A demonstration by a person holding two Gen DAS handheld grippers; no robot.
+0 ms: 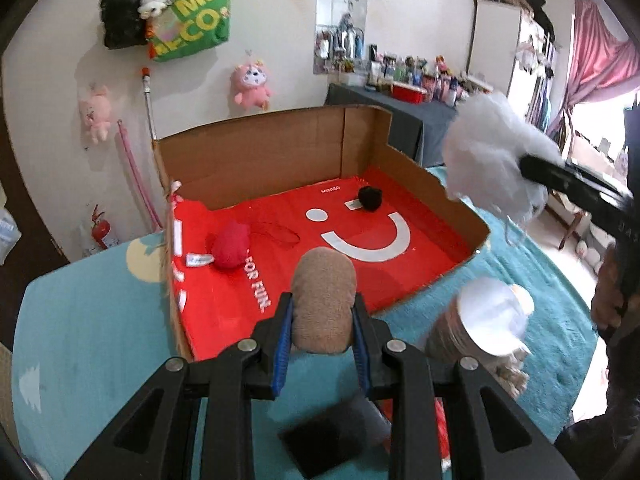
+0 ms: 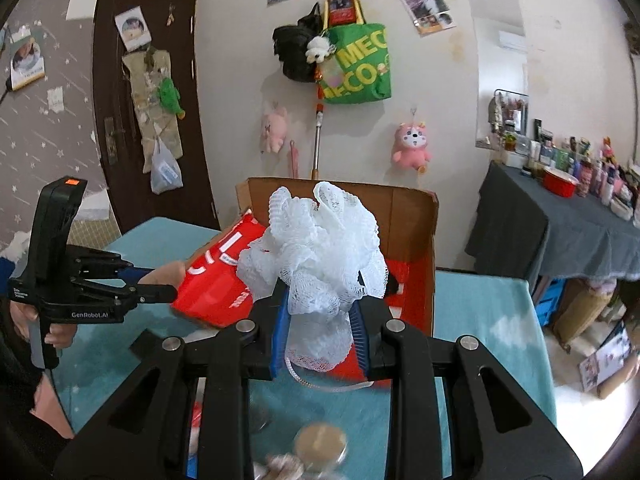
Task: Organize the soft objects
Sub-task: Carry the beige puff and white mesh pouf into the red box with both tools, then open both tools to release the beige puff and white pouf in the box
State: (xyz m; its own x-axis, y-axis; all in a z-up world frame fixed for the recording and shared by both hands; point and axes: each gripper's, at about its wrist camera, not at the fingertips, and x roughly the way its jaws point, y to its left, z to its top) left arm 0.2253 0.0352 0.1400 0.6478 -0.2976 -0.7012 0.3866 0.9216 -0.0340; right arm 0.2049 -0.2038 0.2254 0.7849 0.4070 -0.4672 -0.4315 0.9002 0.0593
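Brown and soft, the plush point(image 1: 323, 304) sits low in the middle of the left wrist view, pinched between the left gripper point(image 1: 322, 340)'s blue pads. Its jaws are pressed tight on both sides of it. The box point(image 1: 280, 152) fills the middle of that view, just beyond the plush, with a red liner point(image 1: 360, 276) on its floor. A red toy point(image 1: 230, 246) and a black ball point(image 1: 370, 198) already lie inside, well apart.

White and lacy, the puff point(image 2: 316, 248) fills the middle of the right wrist view, squeezed in the right gripper point(image 2: 320, 332), whose jaws pinch its lower part. The box stands right behind it.

Both soft things look ready to go into the box. To do it well, I think each one should be carried past the near edge, over a bare red spot, away from the two toys. Go low before letting go, so nothing bounces out. The puff has a loose cord point(image 2: 320, 384) that could catch on the cardboard wall, so keep it clear. The two grippers are near each other, so mind they don't bump.
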